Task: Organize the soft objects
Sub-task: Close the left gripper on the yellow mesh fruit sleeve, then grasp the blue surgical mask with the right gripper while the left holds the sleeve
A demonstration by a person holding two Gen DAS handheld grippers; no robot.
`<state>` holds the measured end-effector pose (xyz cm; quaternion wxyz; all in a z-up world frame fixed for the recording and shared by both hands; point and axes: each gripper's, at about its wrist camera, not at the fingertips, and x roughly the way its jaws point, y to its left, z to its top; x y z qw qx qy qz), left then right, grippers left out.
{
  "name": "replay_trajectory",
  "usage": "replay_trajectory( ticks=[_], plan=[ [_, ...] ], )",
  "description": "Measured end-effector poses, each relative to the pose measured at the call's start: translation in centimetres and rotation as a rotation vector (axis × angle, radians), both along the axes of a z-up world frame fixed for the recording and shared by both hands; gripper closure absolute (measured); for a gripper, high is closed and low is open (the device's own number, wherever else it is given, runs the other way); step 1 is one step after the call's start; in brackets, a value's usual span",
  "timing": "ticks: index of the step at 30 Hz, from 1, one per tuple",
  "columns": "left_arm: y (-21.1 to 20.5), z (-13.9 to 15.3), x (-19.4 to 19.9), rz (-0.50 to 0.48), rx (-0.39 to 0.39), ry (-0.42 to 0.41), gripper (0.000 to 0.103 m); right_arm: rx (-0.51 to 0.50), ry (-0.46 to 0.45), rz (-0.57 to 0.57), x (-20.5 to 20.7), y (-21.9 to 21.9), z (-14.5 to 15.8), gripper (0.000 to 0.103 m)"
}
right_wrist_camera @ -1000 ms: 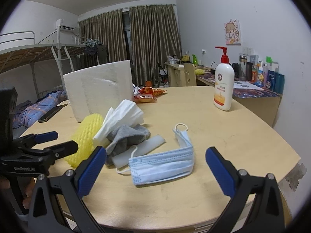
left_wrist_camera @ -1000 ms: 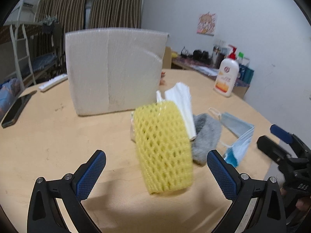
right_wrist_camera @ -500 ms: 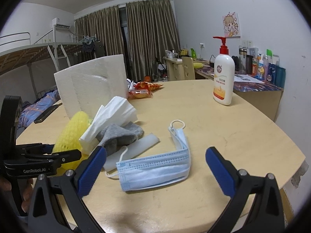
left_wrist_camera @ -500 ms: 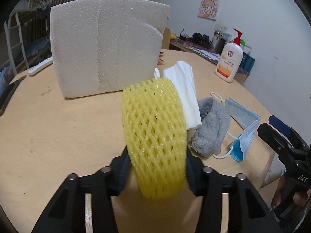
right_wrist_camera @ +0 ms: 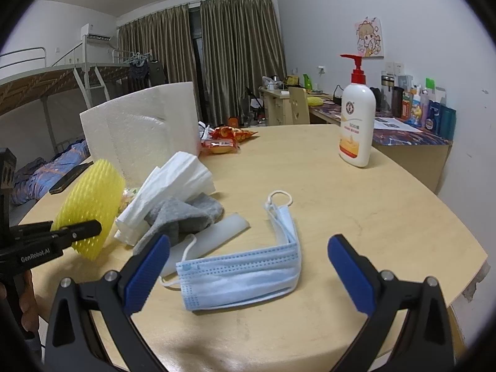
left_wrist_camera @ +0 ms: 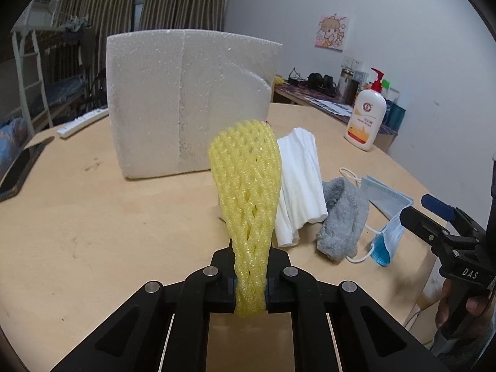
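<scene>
My left gripper (left_wrist_camera: 250,291) has its jaws closing on a yellow foam net (left_wrist_camera: 248,192), pinching its near end flat while the far end fans out upright. Seen from the right wrist, the net (right_wrist_camera: 90,204) stands on edge at the left, gripped by the left gripper (right_wrist_camera: 93,228). Beside it on the round wooden table (left_wrist_camera: 93,232) lie a folded white tissue (left_wrist_camera: 300,186), a grey sock (left_wrist_camera: 344,214) and a blue face mask (right_wrist_camera: 245,279). My right gripper (right_wrist_camera: 246,248) is open, with the mask lying between and just ahead of its blue pads, untouched.
A big white styrofoam block (left_wrist_camera: 173,102) stands behind the pile. A lotion pump bottle (right_wrist_camera: 356,130) is at the far right, snack packets (right_wrist_camera: 223,142) behind, a white foam strip (right_wrist_camera: 223,232) under the sock. A phone (left_wrist_camera: 15,173) and remote (left_wrist_camera: 83,122) lie left.
The left jaws went from wide open to closed on the yellow net, squeezing it narrow. The right gripper stayed open and hardly moved.
</scene>
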<state>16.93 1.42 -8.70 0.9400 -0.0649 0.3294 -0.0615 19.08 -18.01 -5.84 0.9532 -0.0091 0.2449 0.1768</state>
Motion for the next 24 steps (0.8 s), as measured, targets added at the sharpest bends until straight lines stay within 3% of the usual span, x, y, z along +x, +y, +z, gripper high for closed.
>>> replay_trajectory(
  ticks=[8,14,22,24],
  plan=[
    [0.4,0.1,0.5,-0.020,0.002,-0.025,0.092,-0.033,0.035,-0.012,0.8,0.5,-0.4,0.000],
    [0.4,-0.2,0.6,-0.049,-0.005,-0.015,0.092,-0.035,0.111,-0.003,1.9,-0.1,-1.5,0.000],
    [0.4,-0.2,0.6,-0.066,-0.009,-0.014,0.092,-0.028,0.188,0.003,3.0,-0.7,-2.7,0.034],
    [0.4,-0.2,0.5,-0.070,-0.006,-0.018,0.092,-0.025,0.191,0.005,3.0,-0.7,-2.7,0.047]
  ],
)
